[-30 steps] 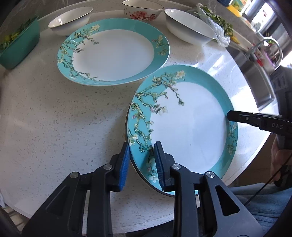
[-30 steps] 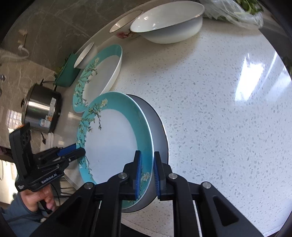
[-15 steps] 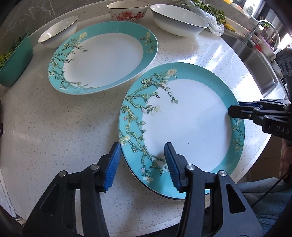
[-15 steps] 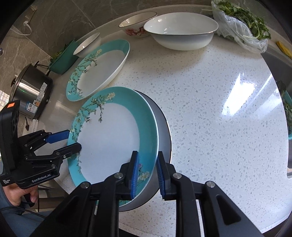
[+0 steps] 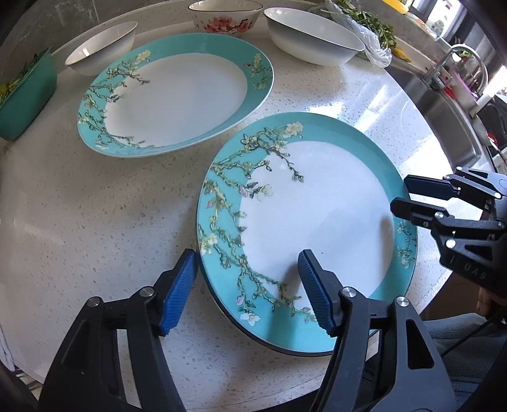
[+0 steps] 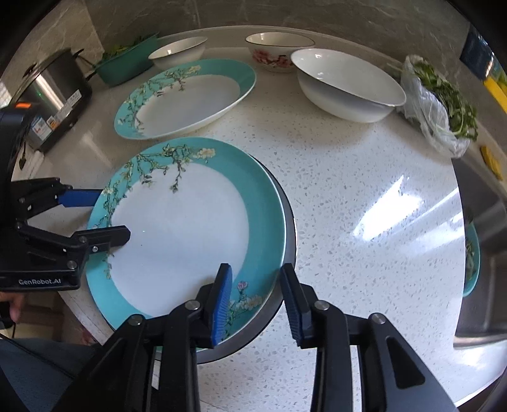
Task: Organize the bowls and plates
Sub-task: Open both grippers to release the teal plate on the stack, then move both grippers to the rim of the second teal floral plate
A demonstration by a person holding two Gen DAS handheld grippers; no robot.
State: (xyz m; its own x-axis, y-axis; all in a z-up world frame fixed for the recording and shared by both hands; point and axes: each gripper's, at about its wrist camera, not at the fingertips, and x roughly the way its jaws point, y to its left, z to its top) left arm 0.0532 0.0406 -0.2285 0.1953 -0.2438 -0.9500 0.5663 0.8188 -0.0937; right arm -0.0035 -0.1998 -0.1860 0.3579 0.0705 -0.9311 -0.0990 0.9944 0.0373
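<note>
A teal blossom plate [image 5: 317, 215] [image 6: 183, 234] lies on a grey plate [image 6: 286, 241] near the table's front edge. My left gripper [image 5: 245, 258] [image 6: 112, 216] straddles its near-left rim, its jaws opening, the pads clear of the rim. My right gripper [image 6: 256, 269] [image 5: 402, 195] straddles the opposite rim, jaws also opening and not pressing. A second teal plate [image 5: 177, 98] [image 6: 187, 98] lies behind. Further back stand a small white bowl [image 5: 101, 47] [image 6: 177, 52], a floral bowl [image 5: 226, 19] [image 6: 275, 54] and a large white bowl [image 5: 313, 38] [image 6: 345, 85].
A green container [image 5: 25, 95] [image 6: 126, 66] with greens sits at the back left, beside a steel pot [image 6: 54, 95]. A plastic bag of greens [image 6: 437, 95] lies at the back right. A sink [image 5: 443, 104] borders the white speckled table [image 6: 364, 190] on the right.
Both grippers were shut on the near teal plate's rim and have opened off it. The plate has come down flat onto the grey plate. The right wrist has rolled upright.
</note>
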